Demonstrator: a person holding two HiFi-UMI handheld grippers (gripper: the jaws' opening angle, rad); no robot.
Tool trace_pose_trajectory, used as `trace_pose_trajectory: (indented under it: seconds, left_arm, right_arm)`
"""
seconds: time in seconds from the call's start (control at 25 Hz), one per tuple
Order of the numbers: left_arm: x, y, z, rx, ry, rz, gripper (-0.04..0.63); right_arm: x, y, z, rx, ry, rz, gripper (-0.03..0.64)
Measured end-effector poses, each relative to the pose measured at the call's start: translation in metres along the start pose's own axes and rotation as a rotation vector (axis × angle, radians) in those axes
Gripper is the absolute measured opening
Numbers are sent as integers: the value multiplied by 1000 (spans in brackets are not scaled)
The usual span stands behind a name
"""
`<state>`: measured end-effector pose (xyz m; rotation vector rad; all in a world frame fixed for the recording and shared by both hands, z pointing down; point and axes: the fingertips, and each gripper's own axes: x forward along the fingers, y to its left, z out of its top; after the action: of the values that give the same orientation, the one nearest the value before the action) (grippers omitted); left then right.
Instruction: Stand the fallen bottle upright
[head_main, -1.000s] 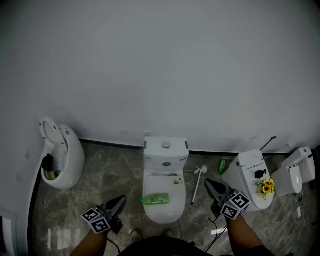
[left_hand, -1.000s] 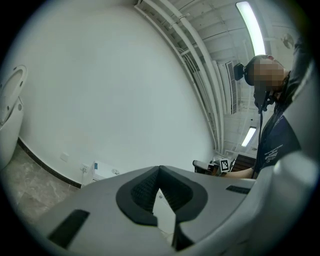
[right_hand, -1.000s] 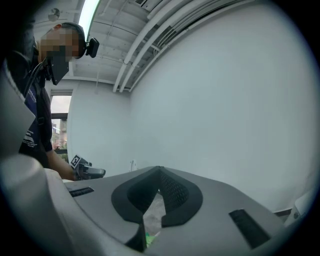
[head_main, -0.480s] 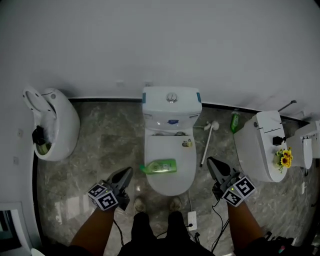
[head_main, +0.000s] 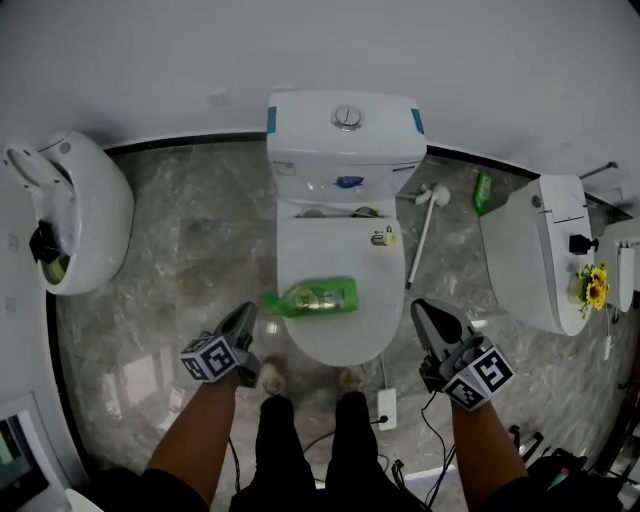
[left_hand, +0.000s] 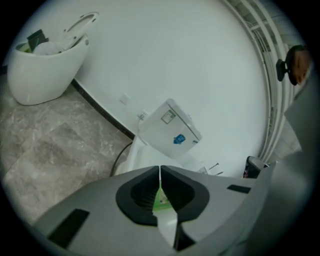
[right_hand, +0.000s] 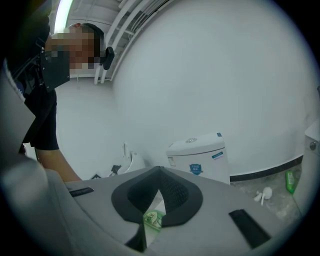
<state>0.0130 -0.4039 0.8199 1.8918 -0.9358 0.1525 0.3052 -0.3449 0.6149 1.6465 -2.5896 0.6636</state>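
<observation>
A green bottle (head_main: 320, 298) lies on its side across the closed lid (head_main: 340, 245) of the white toilet, cap end to the left. My left gripper (head_main: 245, 312) hovers just left of the lid's front, its jaws starting to open with the tips still almost together and nothing between them. My right gripper (head_main: 421, 306) hangs to the right of the lid, shut and empty. In the left gripper view the bottle (left_hand: 161, 200) shows as a green sliver beyond the left gripper (left_hand: 160, 170). In the right gripper view the bottle (right_hand: 152, 220) lies beyond the right gripper (right_hand: 160, 170).
The cistern (head_main: 345, 130) stands against the wall. A toilet brush (head_main: 424, 225) and a small upright green bottle (head_main: 482, 192) are on the floor to the right, beside a second toilet (head_main: 535, 255) bearing sunflowers (head_main: 592, 285). A white bowl (head_main: 80, 225) stands left. A cable plug (head_main: 386, 408) lies by my feet.
Both grippers have dropped lower, now level with the toilet lid's front. The head view has tilted down, so the toilet fills more of it. The bottle still lies flat.
</observation>
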Motion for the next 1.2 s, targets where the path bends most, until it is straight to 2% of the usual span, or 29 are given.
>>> trace_pose_trajectory:
  seconds: [0.12,0.2,0.28,0.4,0.56,1.0,1.04,1.12,1.2]
  left_arm:
    - [14,39,-26,-83,27,49,62]
    - [25,49,-44,-182,51,25,117]
    - [37,56,-57,-284,63,-11,237]
    - [53,63,-68,-384,58,-42,319]
    - [67,66,-76,-438,46,-50,319]
    - [96,64,-77,-478,23,-98,330]
    - [97,64,-75,-483,7,-105,313]
    - [98,62,-68,-483,-30,-112,214]
    - [98,58,-61,-479,-62,-116,187]
  right_arm:
    - [5,-3,-22,14,20,13,11]
    - [8,-5,-34,14,24,17,11]
    - [10,-5,-45,20,34,27,11]
    - [12,-4,-61,33,45,35,11]
    - [14,-7,-77,35,53,32,11]
    - [2,-16,-93,42,62,28,11]
    - [1,-17,-95,43,64,28,11]
    - [-1,-18,-97,44,67,26,11]
    - [-4,-20,-97,45,67,21,11]
